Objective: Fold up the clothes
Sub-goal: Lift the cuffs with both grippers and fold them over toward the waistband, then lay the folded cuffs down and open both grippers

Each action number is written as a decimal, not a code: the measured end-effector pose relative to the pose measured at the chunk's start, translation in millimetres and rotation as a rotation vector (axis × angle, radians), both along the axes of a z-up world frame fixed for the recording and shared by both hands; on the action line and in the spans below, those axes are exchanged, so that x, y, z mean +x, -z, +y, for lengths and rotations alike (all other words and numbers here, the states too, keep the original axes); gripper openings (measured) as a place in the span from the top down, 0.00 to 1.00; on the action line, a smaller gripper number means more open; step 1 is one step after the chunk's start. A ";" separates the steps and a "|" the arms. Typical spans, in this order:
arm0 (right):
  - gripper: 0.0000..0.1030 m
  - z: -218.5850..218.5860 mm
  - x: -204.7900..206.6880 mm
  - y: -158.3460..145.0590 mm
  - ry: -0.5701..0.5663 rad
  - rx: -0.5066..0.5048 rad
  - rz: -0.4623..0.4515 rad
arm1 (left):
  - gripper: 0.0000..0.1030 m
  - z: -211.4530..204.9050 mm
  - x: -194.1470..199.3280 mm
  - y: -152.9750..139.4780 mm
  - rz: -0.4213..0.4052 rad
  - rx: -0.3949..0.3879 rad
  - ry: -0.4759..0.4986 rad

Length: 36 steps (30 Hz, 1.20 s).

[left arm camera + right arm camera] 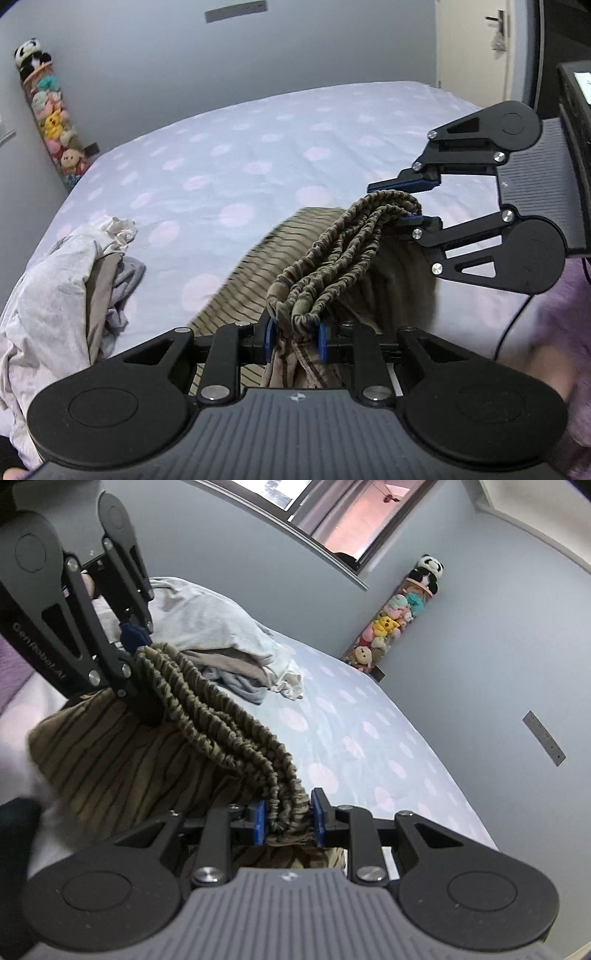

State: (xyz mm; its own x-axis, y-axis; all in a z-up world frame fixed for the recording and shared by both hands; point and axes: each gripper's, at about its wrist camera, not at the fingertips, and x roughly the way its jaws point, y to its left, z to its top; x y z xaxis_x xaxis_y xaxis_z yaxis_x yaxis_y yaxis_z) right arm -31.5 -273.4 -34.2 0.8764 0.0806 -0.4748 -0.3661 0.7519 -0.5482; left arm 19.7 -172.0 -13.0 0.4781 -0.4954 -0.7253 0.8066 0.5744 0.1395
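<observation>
An olive-brown striped garment with a gathered elastic waistband (332,254) (221,720) hangs stretched between both grippers above the bed. My left gripper (295,338) is shut on one end of the bunched waistband. That same gripper appears at the upper left of the right wrist view (138,646). My right gripper (287,821) is shut on the other end, and shows at the right of the left wrist view (410,201). The striped cloth below the waistband (251,280) (110,760) droops down toward the bed.
The bed (258,147) (369,738) has a pale lilac sheet with pink dots. A heap of white, beige and grey clothes (74,280) (221,642) lies at its edge. A column of plush toys (48,110) (395,616) stands in the corner. A door (476,44) is far right.
</observation>
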 end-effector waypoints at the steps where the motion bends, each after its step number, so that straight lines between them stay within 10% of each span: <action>1: 0.73 1.3 11.5 3.7 0.001 0.001 0.003 | 0.80 -1.3 10.9 4.2 0.003 0.005 -0.011; 17: 0.72 5.9 146.8 87.5 0.040 0.054 0.168 | 0.73 -5.7 118.8 94.2 0.164 0.025 -0.201; 23: 0.56 -9.9 139.1 75.1 0.112 0.129 0.138 | 0.54 10.5 102.0 83.0 0.105 0.019 -0.274; 36: 0.54 -57.4 37.4 57.6 0.353 0.371 0.188 | 0.52 51.3 15.1 54.8 0.146 -0.041 -0.317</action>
